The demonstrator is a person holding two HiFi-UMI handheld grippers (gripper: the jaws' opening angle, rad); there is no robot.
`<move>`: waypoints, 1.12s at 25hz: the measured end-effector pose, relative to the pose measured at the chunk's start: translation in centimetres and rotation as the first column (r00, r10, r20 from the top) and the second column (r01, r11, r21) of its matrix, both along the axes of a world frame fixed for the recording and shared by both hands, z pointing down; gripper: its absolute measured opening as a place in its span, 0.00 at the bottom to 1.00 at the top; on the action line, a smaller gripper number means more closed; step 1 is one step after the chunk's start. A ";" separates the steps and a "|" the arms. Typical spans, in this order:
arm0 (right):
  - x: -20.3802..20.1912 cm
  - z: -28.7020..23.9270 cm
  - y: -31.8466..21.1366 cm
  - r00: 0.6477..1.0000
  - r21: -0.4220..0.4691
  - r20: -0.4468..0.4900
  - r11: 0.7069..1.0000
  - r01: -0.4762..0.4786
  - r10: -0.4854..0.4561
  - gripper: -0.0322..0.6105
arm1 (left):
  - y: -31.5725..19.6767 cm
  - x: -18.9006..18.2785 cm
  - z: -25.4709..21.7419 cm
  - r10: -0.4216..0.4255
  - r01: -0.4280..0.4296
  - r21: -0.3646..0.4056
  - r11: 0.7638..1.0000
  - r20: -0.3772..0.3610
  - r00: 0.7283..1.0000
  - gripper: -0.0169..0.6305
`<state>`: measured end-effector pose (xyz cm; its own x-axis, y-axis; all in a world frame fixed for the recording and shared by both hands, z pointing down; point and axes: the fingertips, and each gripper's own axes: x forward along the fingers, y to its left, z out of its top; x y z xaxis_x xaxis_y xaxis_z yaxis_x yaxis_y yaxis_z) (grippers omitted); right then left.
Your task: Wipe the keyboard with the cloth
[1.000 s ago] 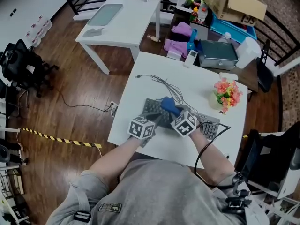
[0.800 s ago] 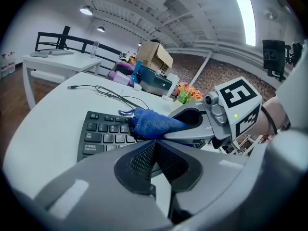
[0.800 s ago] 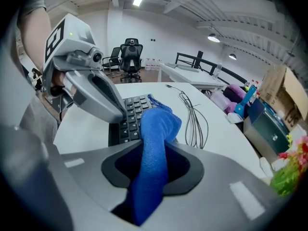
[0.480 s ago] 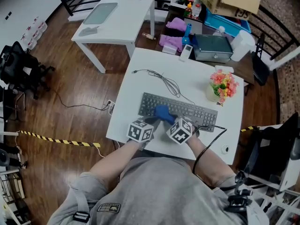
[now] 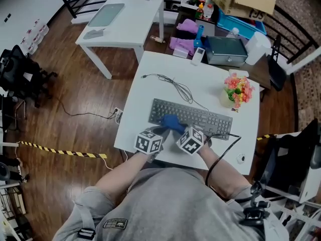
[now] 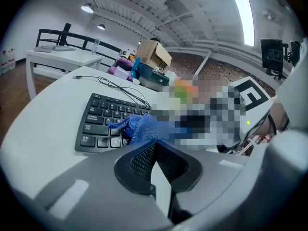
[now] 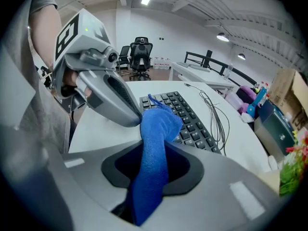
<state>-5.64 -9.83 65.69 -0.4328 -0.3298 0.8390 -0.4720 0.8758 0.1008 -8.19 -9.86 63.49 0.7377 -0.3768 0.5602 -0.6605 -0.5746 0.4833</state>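
A person at a white table holds a blue cloth on the left end of a black keyboard, with a handheld gripper in each hand. The right gripper is clamped on the cloth, which runs up between its jaws as a rolled strip and ends in a bunch resting on the keys of the near rows. The left gripper has its jaws pressed together with nothing between them. Its tip sits by the keyboard's near-left edge, right beside the bunched cloth, though actual contact cannot be confirmed from these angles. The keyboard's cable loops across the tabletop behind it. A bunch of pink and orange flowers stands beyond the keyboard's right end, near the table's far right corner.
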 end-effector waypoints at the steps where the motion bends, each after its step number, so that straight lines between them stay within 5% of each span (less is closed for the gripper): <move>1: -0.2 -0.1 -0.5 1.000 0.004 0.001 1.000 -0.003 0.003 0.23 | -0.3 -0.2 -0.1 -0.004 0.004 0.004 1.000 -0.002 1.000 0.01; 16: -5.5 -1.9 -11.1 1.000 0.065 -0.011 0.998 0.000 0.000 0.23 | -9.0 -6.4 -2.2 -0.097 0.098 0.046 0.994 -0.015 0.995 0.01; 28: -7.0 -0.9 -8.1 1.000 0.035 -0.015 0.999 0.027 -0.026 0.23 | -6.5 -7.6 -1.0 -0.097 0.097 0.013 0.995 -0.013 0.995 0.01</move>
